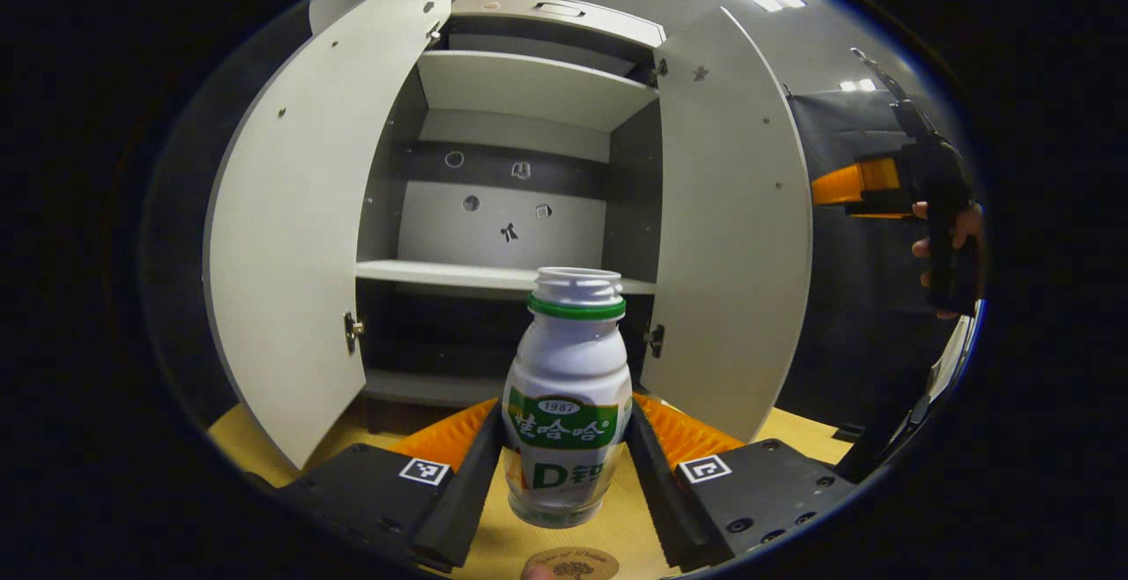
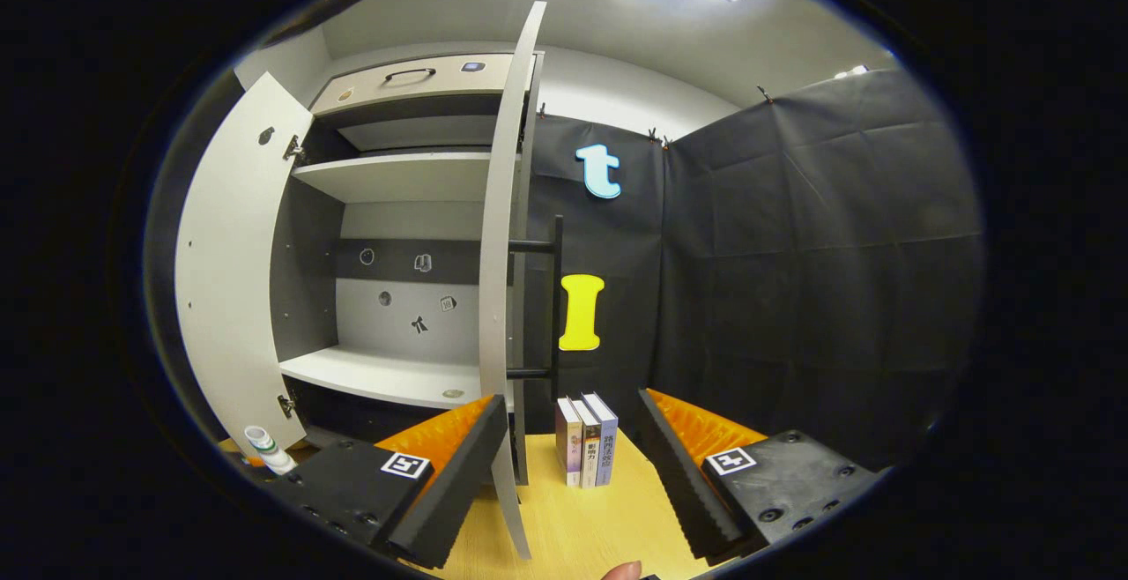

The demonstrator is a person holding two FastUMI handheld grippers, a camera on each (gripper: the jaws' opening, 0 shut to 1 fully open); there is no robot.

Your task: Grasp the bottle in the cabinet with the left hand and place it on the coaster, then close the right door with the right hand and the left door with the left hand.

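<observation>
Two doors of the cabinet (image 1: 529,86) stand wide open, the left door (image 1: 291,236) and the right door (image 1: 736,236), and the bottle (image 1: 567,399) is already out of the shelves, held upright over the yellow table (image 1: 608,536). The left gripper (image 1: 564,461) is clenched on it: both black fingers press the bottle's lower sides, orange ribbing showing behind them. The round brown coaster (image 1: 573,562) lies on the table just below and in front of the bottle's base, partly cut off at the bottom edge, and the bottle looks to hang slightly above the wood, not yet on the coaster, though contact is hard to judge. So the step in hand is the placing. The next move calls for bringing the bottle over the coaster's middle, lowering it straight so it lands flat, and only then letting go. The right gripper (image 2: 573,465) is released, its fingers spread with nothing between them; it faces the edge of the right door, whose black handle (image 2: 557,298) is on the outer face, with three books (image 2: 586,439) standing on the table beyond. In the right gripper view the bottle shows at lower left.
</observation>
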